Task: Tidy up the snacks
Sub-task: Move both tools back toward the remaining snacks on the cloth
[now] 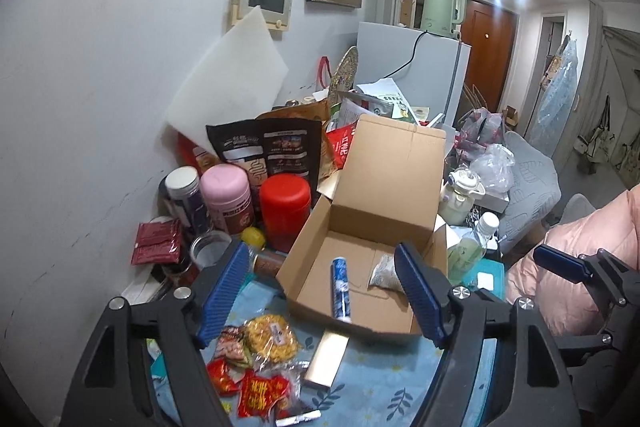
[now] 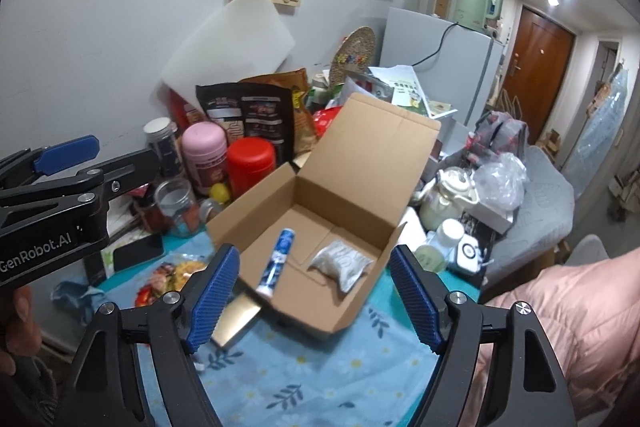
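Both tongs hung wide apart and empty, the left gripper [image 1: 320, 295] and right gripper [image 2: 314, 297] above the blue floral tablecloth [image 2: 320, 379]. Loose crinkly snack packets [image 1: 256, 359] lay at seven o'clock. At twelve, the open brown cardboard box [image 1: 384, 167] held a blue-and-white tube [image 1: 341, 289] and grey pouch [image 1: 386, 271]. A slippery packet might slide from the pads.

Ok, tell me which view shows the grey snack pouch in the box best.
The right wrist view: the grey snack pouch lies fully visible on the cardboard box floor, between the open tongs. In the left wrist view the pouch is partly hidden behind the left tongs' blue pad.
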`<state>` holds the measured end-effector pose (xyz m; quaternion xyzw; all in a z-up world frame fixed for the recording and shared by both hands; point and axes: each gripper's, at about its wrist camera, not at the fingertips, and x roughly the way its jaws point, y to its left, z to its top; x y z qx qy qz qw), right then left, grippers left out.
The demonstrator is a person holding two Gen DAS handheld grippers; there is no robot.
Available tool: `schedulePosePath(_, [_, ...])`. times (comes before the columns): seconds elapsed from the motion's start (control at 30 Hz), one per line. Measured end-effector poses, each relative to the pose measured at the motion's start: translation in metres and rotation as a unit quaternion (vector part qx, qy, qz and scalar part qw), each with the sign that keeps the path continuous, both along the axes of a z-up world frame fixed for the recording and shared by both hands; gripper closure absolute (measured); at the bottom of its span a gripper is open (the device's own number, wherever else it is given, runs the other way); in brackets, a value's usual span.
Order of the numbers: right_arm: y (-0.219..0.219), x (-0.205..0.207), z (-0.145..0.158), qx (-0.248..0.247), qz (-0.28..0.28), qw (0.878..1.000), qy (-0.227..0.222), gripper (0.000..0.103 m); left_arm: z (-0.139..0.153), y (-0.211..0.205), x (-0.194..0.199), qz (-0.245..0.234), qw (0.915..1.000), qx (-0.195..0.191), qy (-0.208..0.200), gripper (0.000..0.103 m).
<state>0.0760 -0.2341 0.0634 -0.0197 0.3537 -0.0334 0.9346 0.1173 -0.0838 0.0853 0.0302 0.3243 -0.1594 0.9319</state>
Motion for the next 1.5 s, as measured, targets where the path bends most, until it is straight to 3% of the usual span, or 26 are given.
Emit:
schedulePosePath(0.47, [0.047,-0.036,-0.031,0.033,0.039,0.999,-0.001,0.021,-0.032,0.056,-0.041,0.015,0.9996,0.016,0.020,0.028])
schedulePosePath(0.9, [0.089,-0.043,-0.084,0.074,0.080,0.993,0.045,0.021,-0.074,0.104,-0.055,0.035,0.9966,-0.001,0.075,0.028])
schedulePosePath(1.1, [0.106,-0.040,-0.113,0.091,0.100,0.988,0.081,0.021,-0.104,0.131,-0.057,0.051,0.9919,-0.022,0.114,0.028])
schedulePosePath(1.5, [0.140,-0.016,-0.171,0.098,0.137,0.974,0.151,0.021,-0.170,0.177,-0.059,0.102,0.9779,-0.028,0.181,0.028])
